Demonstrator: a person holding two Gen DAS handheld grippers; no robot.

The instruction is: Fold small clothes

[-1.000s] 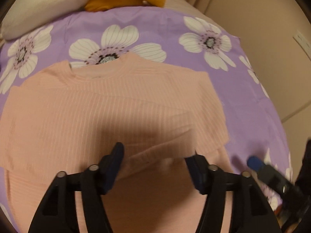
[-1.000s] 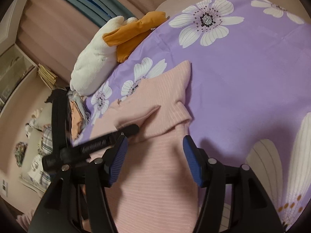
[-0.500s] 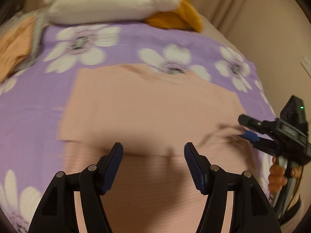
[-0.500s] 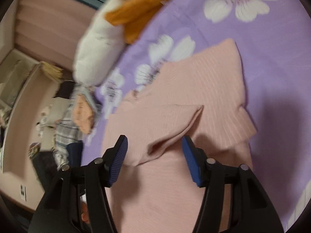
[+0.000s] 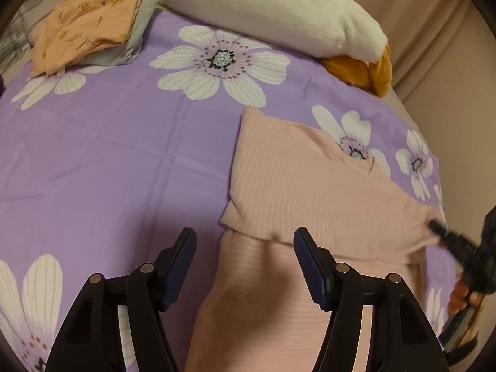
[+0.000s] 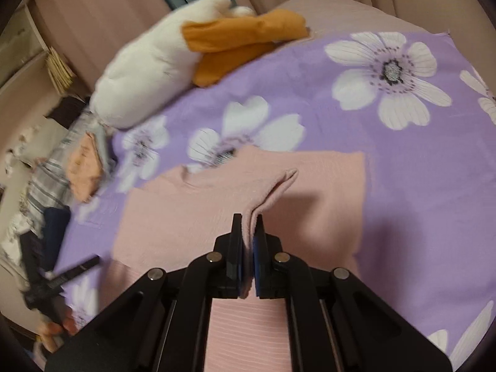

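Nearest to you, your right gripper has its jaws pressed together on a raised fold of the pink ribbed top; your left gripper stands with its jaws apart above the left edge of the same garment, and nothing lies between the pads. The pink ribbed top lies flat on the purple bedsheet printed with large white flowers, its upper part folded over the lower part, its neckline toward the far side. Farther off, at the sheet's far left corner, a folded peach garment rests on a grey one. Beyond these a white plush pillow lies along the head of the bed, with an orange cloth against it. Pale pink curtains close the room behind, and a shelf unit stands to the left in the right wrist view. Compared with one second earlier, your right gripper's jaws, then wide apart over the fabric, have closed on the fold; your left gripper has shifted leftward, so the top now sits right of centre in its view.
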